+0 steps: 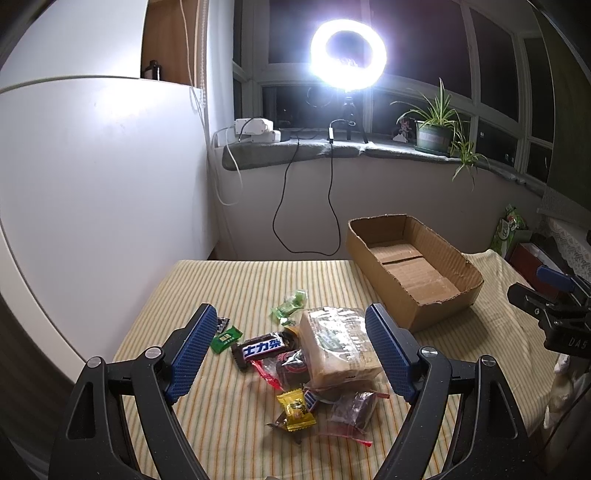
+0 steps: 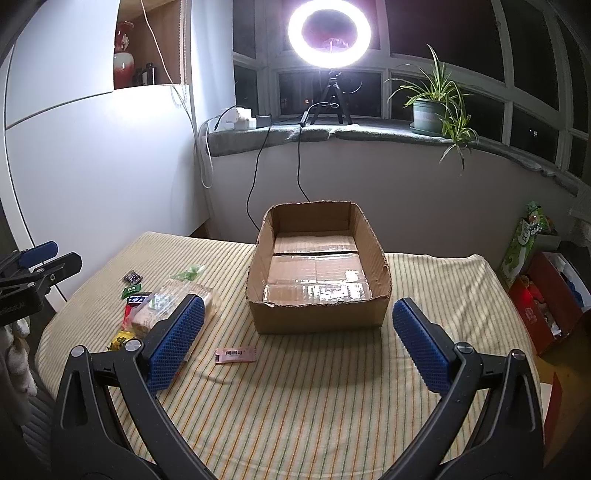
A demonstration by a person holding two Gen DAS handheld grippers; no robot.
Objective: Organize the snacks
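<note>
Two grippers spread wide, nothing held; cardboard box point(image 2: 317, 273) empty ahead of the right gripper point(image 2: 297, 343).
Sorting is judged unstarted: the biscuit pack point(image 1: 336, 343) between the left gripper point(image 1: 291, 350) jaws would be pinched next.

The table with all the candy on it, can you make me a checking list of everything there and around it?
Surface: striped tablecloth, flat, mostly bare near the front.
Job's things: cardboard box open and empty; snack pile loose on the cloth left of the box; pink packet lying alone in front of the box.
Clutter: nothing seen on the table besides the snacks.
Grippers: left gripper open above the pile; right gripper open, holding nothing.
Cables: black cables hang from the windowsill behind the table, off the cloth.
Surroundings: ring light lit, potted plant on the sill, dark windows.
</note>
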